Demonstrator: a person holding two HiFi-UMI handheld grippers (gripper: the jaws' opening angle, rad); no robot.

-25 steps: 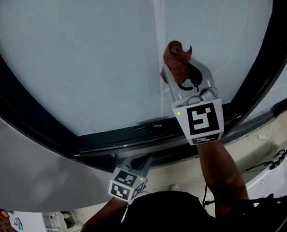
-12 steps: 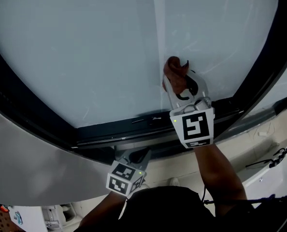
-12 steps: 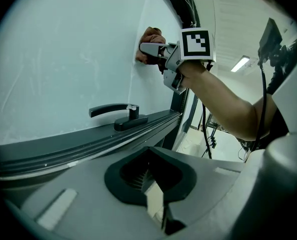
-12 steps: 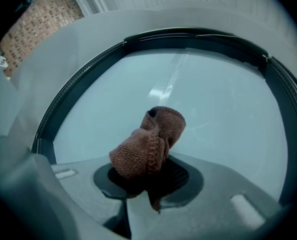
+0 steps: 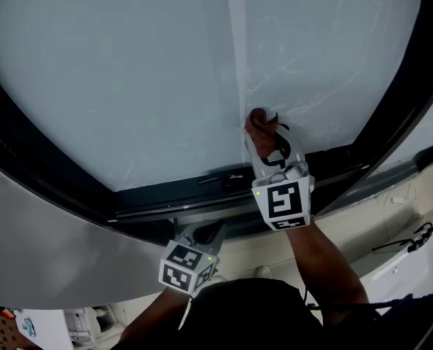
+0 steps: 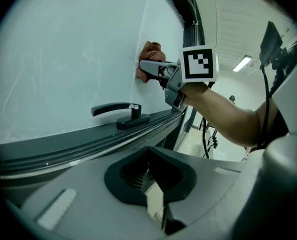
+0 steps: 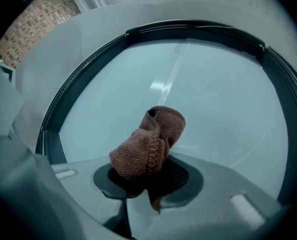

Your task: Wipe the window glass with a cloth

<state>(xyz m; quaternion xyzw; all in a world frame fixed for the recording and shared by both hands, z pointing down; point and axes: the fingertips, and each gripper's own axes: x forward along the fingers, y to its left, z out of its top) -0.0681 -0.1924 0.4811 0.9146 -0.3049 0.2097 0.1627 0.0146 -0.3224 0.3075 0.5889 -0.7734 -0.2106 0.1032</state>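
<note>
The pale window glass point(image 5: 129, 79) fills most of the head view inside a dark frame point(image 5: 165, 199). My right gripper point(image 5: 262, 135) is shut on a bunched brown cloth point(image 5: 259, 124) and presses it against the glass just above the bottom frame rail. In the right gripper view the cloth point(image 7: 147, 146) bulges out of the jaws in front of the glass point(image 7: 218, 99). The left gripper view shows the cloth point(image 6: 149, 50) flat on the pane point(image 6: 63, 59). My left gripper point(image 5: 204, 233) hangs low below the frame, shut with nothing in it.
A black window handle point(image 6: 119, 115) lies along the bottom frame rail, left of the cloth. A grey curved wall point(image 5: 49, 254) runs below and left of the frame. Cables point(image 5: 420, 235) and a pale floor show at the lower right.
My right gripper has slid the cloth down the glass toward the bottom frame rail. The left gripper has stayed low, almost still.
</note>
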